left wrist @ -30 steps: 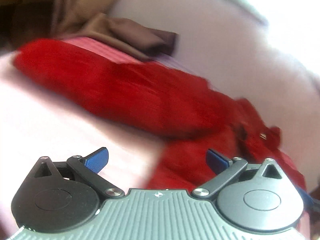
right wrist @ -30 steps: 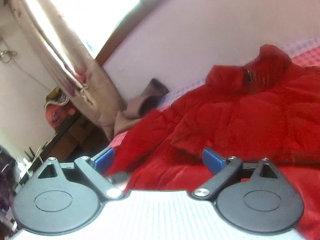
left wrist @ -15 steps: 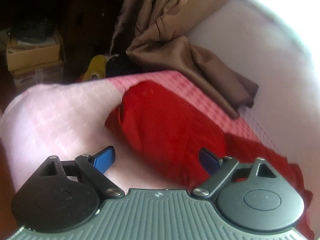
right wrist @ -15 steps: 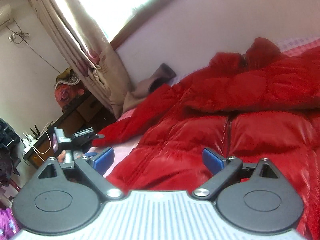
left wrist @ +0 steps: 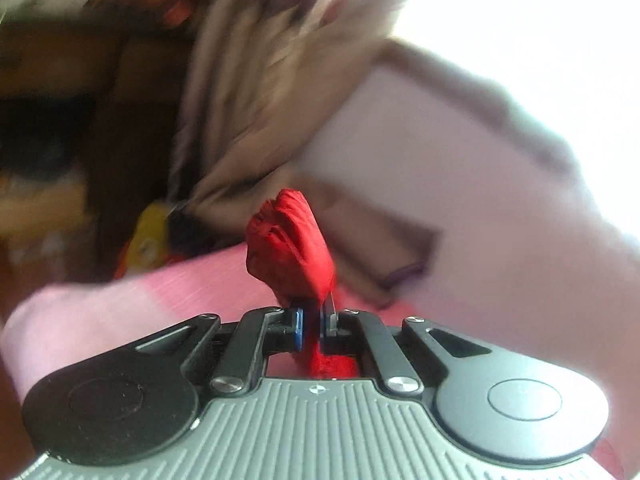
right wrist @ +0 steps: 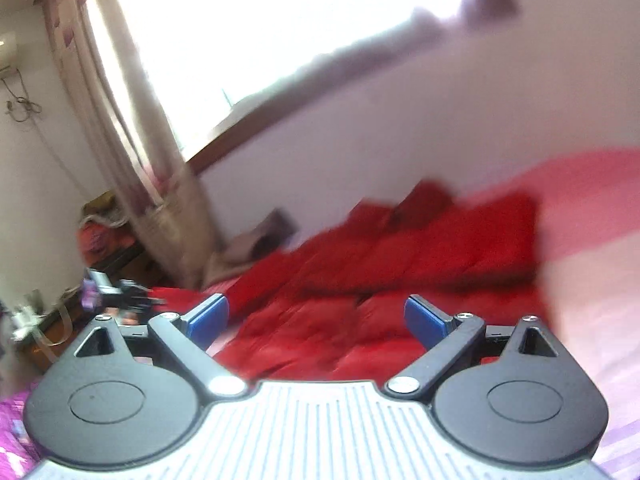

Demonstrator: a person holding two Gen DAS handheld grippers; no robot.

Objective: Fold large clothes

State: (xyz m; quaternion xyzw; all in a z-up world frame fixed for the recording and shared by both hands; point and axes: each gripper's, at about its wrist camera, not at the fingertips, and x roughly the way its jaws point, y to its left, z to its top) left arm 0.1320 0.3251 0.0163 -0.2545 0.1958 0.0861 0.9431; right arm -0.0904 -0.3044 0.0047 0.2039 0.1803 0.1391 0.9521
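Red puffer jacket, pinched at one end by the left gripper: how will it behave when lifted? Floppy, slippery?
Likely floppy: the red jacket bunches into a crumpled wad above the shut left gripper. Probably light for its bulk, since the quilted body looks puffy. The fabric has a slight sheen, so it may slip; the right gripper is open and free to help.

Ahead of the left gripper (left wrist: 310, 326), a bunched end of the red jacket (left wrist: 290, 252) fills the space between the closed pads and stands up in front, with the beige curtain (left wrist: 272, 80) hanging close behind it. To its right the pale wall (left wrist: 460, 184) blocks the way. The right gripper (right wrist: 316, 318) has open air between its wide-apart fingers, the jacket spread low on the pink bedspread (right wrist: 592, 216) beneath.
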